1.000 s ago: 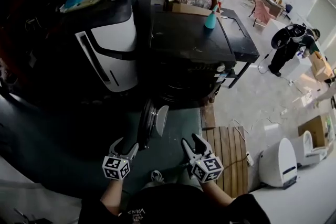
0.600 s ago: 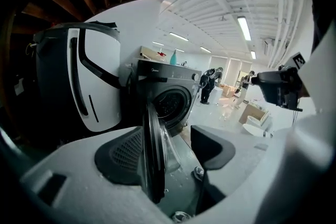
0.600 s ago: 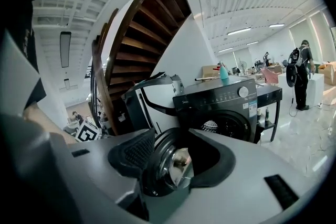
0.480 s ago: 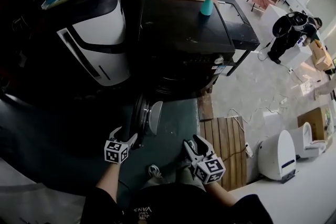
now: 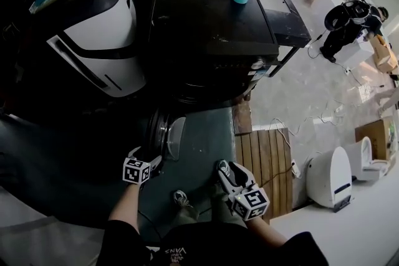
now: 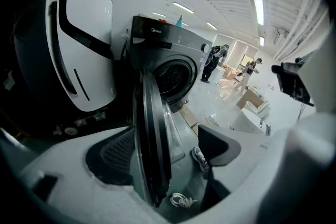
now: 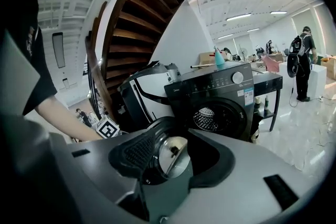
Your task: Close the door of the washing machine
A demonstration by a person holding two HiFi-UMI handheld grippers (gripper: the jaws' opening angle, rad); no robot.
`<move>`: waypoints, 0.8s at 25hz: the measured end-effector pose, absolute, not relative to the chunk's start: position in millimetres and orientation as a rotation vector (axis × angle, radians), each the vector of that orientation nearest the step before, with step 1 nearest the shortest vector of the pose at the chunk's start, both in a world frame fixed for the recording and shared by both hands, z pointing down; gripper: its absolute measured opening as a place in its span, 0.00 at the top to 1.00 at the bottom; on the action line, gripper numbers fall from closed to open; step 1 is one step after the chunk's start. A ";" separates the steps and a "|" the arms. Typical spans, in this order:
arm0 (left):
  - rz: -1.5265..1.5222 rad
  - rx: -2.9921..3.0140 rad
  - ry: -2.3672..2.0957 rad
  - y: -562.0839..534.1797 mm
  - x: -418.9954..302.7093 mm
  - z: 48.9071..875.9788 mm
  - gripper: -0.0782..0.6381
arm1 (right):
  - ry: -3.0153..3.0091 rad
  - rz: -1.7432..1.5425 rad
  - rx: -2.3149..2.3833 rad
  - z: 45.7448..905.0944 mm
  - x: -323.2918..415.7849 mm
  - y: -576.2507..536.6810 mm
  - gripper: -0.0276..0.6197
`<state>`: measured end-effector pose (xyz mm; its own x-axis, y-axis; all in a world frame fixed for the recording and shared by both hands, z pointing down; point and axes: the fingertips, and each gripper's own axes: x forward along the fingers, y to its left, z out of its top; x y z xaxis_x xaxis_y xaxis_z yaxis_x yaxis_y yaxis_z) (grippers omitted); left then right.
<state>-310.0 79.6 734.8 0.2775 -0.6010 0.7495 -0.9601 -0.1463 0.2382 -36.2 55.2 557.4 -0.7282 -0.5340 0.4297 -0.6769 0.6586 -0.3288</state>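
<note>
Washing machine point(image 5: 212, 28): upper centre of the head view, with its drum mouth facing down-frame.
Door point(image 5: 164, 134): swung open at centre-left, seen edge-on.
Left gripper point(image 5: 146, 156): the nearer one, at the door's lower rim; its jaws have just been opening and straddle the rim unclamped.
Right gripper point(image 5: 229, 169): lower right of the door and apart from it, jaws spread and empty.

The floor point(image 5: 312, 103) is pale and glossy on the right, with a dark green stretch point(image 5: 209, 146) in front of the washing machine point(image 5: 212, 28), which stands beside a large white-and-black appliance point(image 5: 93, 40). A slatted wooden board point(image 5: 265, 165) lies flat just right of the green stretch, with a white power strip point(image 5: 294, 169) and thin cables point(image 5: 283, 129) at its edge (where the cables end cannot be traced). Farther right stand a rounded white unit point(image 5: 330, 177), a cardboard box point(image 5: 374, 137) and a black table point(image 5: 283, 9).
</note>
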 end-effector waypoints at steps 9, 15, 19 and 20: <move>0.615 1.735 -1.462 68.6 -288.9 739.8 0.33 | -2.536 0.765 0.957 581.7 -4.6 34.4 0.70; 0.606 1.721 -1.436 63.0 -252.6 738.3 0.33 | -2.539 0.816 0.930 592.3 1.6 21.4 0.71; 0.603 1.749 -1.374 54.3 -217.2 738.0 0.34 | -2.532 0.817 0.925 601.4 12.6 6.9 0.71; 0.602 1.757 -1.360 50.8 -208.5 737.8 0.34 | -2.530 0.818 0.926 603.6 15.0 2.8 0.71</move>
